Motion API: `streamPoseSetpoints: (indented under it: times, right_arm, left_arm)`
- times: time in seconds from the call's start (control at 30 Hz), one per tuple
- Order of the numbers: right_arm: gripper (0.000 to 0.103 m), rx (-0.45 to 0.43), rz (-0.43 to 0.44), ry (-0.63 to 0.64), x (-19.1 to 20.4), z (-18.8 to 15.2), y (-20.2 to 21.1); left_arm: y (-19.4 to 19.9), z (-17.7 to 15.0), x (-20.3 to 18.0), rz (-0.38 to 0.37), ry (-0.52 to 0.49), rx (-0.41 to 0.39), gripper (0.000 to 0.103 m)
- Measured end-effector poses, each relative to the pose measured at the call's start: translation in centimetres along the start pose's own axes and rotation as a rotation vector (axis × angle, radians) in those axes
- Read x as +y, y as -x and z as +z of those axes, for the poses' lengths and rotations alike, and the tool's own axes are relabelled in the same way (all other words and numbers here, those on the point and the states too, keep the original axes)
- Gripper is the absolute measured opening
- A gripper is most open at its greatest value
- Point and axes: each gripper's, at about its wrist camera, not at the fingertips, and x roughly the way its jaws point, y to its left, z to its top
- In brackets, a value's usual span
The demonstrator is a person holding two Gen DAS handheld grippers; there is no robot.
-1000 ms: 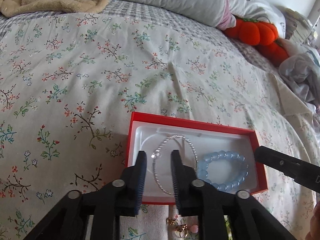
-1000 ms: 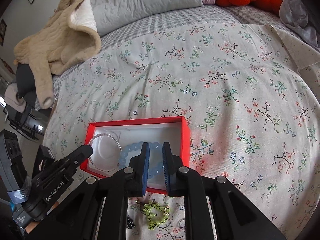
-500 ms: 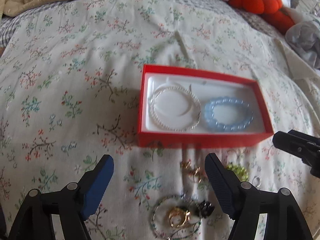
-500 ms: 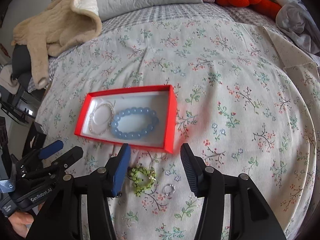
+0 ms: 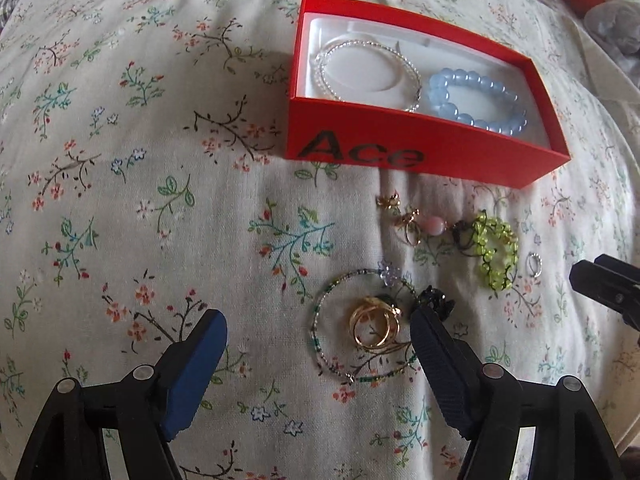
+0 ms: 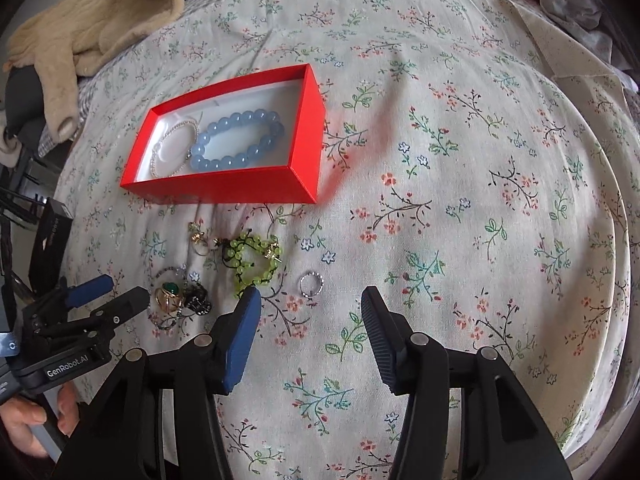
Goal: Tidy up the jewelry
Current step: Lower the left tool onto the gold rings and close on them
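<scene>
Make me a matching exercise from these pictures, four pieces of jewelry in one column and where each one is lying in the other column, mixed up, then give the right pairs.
Column one
1. blue bead bracelet
2. clear bead bracelet
3. green bead bracelet
4. gold rings

Column two
A. on the bedspread, inside the loop of a thin beaded bracelet
B. in the red box, at its left end as the left wrist camera sees it
C. on the bedspread in front of the box, beside a small silver ring
D. in the red box, at its right end in that same view

Pairs: 1-D, 2-B, 3-C, 4-A
</scene>
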Motion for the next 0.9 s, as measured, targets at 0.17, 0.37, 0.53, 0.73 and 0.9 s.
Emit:
streamPoseSetpoints:
  times: [0.17, 0.37, 0.53, 0.73, 0.9]
  right_arm:
    - [0.055, 0.016, -0.016, -0.003, -0.3, -0.4, -0.4]
    - [0.056, 0.022, -0.017, -0.005, -0.2, -0.4, -0.6]
    - [0.056, 0.027, -0.011, -0.003, 0.1, -0.2, -0.9]
    - [0.056, 0.031, -0.009, 0.002, 0.5, 0.0, -1.1]
    - [0.056, 0.032, -0.005, -0.003, 0.6, 0.1, -1.1]
  left_arm:
    - [0.2, -0.3, -0.2, -0.042, -0.001, 0.009, 0.079]
    - [-0.3, 0.0, -0.9, -0.126, -0.005, 0.031, 0.05]
    - [-1.3, 0.4, -1.7, -0.132, -0.007, 0.054, 0.03]
    - [-2.6, 0.7, -2.5, -0.09, -0.02, 0.061, 0.028]
    - [-2.8, 1.0, -3.0, -0.08, -0.031, 0.048, 0.026]
